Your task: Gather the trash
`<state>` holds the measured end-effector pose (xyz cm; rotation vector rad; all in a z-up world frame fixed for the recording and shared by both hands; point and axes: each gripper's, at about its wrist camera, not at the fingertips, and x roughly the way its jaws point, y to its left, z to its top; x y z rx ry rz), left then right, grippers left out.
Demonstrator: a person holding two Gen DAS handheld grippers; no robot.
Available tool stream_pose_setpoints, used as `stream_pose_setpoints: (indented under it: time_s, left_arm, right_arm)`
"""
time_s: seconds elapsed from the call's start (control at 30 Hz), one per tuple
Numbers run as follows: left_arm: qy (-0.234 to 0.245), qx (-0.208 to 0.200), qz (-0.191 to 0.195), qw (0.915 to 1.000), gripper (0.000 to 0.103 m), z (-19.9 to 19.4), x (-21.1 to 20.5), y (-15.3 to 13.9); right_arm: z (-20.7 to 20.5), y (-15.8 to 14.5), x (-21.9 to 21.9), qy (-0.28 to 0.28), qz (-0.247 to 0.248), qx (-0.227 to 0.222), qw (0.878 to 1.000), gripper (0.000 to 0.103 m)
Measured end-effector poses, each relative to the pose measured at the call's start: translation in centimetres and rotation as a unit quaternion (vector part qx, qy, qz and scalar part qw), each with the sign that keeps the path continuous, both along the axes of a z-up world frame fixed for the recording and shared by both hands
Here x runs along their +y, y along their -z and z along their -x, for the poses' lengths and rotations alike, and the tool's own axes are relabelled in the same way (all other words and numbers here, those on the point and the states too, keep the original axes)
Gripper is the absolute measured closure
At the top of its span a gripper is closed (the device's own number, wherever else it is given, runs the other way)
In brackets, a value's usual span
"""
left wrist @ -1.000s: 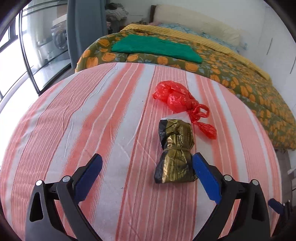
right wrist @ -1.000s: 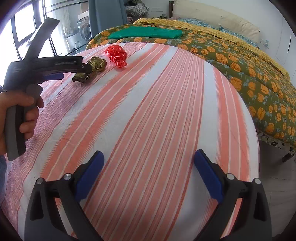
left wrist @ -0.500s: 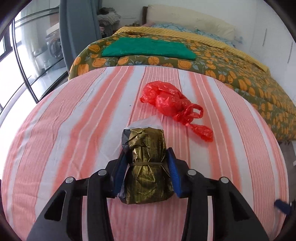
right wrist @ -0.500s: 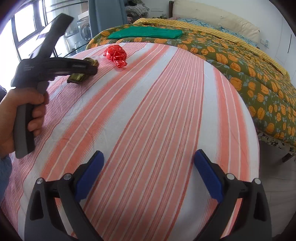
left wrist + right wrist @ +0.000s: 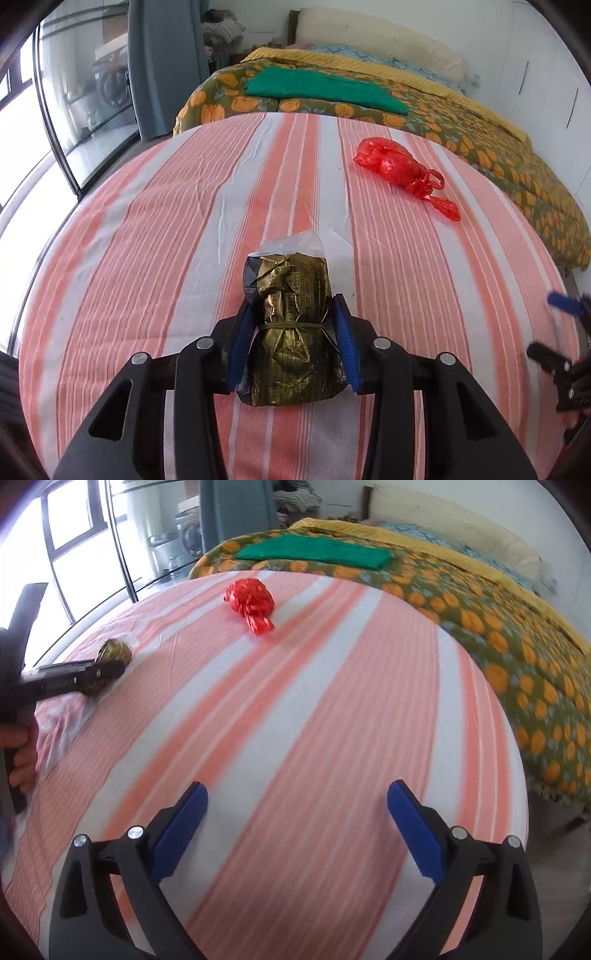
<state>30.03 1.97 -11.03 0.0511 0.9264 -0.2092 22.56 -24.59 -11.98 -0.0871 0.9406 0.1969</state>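
Note:
A crumpled gold-and-black wrapper bundle (image 5: 288, 280), tied round its middle, lies on the pink-striped sheet (image 5: 177, 229). My left gripper (image 5: 294, 308) is shut on it, a blue pad pressing each side. A knotted red plastic bag (image 5: 395, 166) lies farther off to the right, untouched. In the right wrist view my right gripper (image 5: 297, 790) hangs open over bare sheet with nothing between its fingers. The red bag (image 5: 251, 598) is ahead of it and the wrapper bundle (image 5: 114, 651) sits at far left in the left gripper, which a hand (image 5: 22, 753) holds.
Beyond the striped sheet lies a floral green-and-orange blanket (image 5: 480, 133) with a folded green cloth (image 5: 321, 88) on it, and pillows (image 5: 380, 40) against the wall. Glass doors (image 5: 74, 110) and a grey curtain (image 5: 162, 62) stand at left. The bed edge drops off at right.
My left gripper went from wide open to shut on the wrapper bundle, then shifted with it so the red bag now sits farther right. The right gripper drifted closer to the red bag.

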Motion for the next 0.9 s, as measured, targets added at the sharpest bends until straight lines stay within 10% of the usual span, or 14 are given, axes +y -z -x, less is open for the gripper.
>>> stream_pose_setpoints:
  time_s: [0.47,0.53,0.9]
  left_arm:
    - [-0.008,-0.001,0.012,0.9999,0.062,-0.2,0.1,0.1]
    - [-0.009,-0.001,0.01,0.9999,0.062,-0.2,0.1,0.1]
    - [0.013,0.002,0.037,0.9992,0.062,1.5,-2.3,-0.3]
  right_arm:
    - [-17.4,0.5,7.1,-0.036,-0.002,0.006,0.999,0.028]
    - [-17.5,0.1,7.6,-0.047,-0.012,-0.004,0.999,0.064]
    - [-6.5,-0.1,1.0,0.039,-0.011,-0.001,0.999,0.065]
